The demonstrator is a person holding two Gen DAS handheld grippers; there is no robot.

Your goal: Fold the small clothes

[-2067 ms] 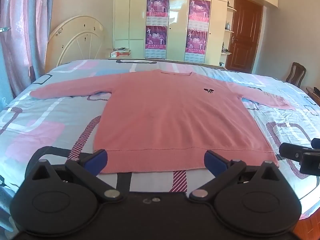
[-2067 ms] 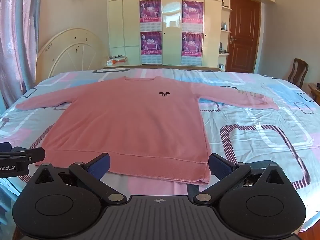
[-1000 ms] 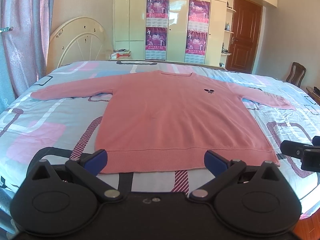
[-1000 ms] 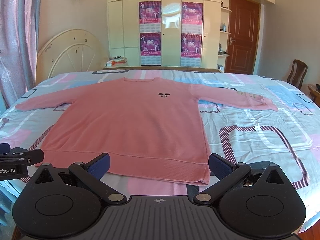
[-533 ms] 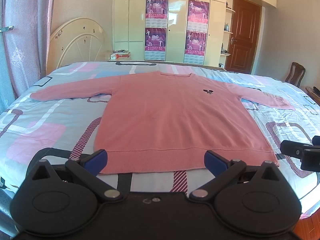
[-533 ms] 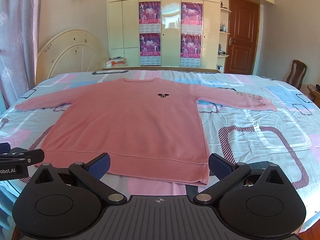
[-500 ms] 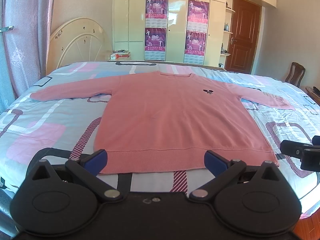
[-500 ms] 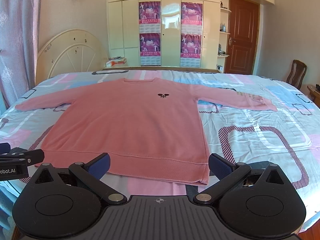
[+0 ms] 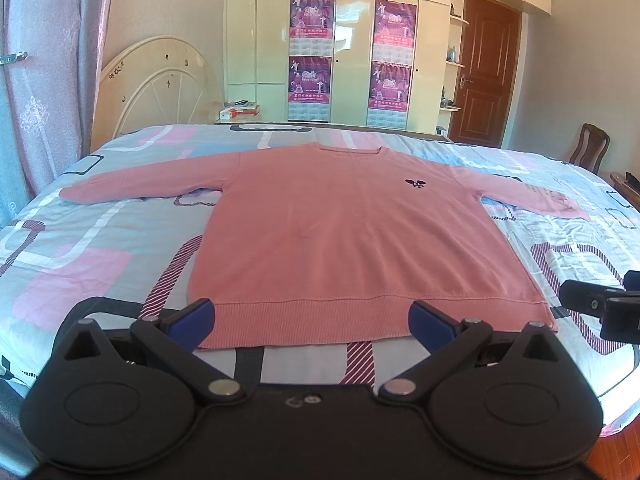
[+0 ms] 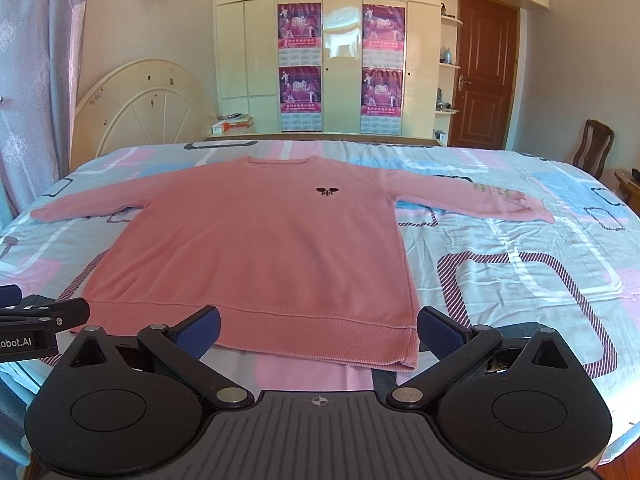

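Note:
A pink long-sleeved sweater point(image 9: 352, 240) lies flat and face up on the bed, sleeves spread to both sides, hem toward me. It also shows in the right wrist view point(image 10: 264, 248). A small dark emblem point(image 10: 327, 191) sits on its chest. My left gripper point(image 9: 312, 316) is open and empty, held just short of the hem's left half. My right gripper point(image 10: 318, 326) is open and empty, just short of the hem's right corner. Each gripper's tip shows at the edge of the other's view.
The bed point(image 9: 80, 240) has a sheet with pink, blue and striped rectangles. A cream headboard point(image 9: 156, 80) stands at the back left, wardrobes with posters point(image 9: 352, 60) behind. A brown door point(image 10: 484, 72) and a chair point(image 10: 596, 144) are at the right.
Both views have shifted slightly, as if the grippers drew back and rose a little. The sweater has not moved and both grippers stay open.

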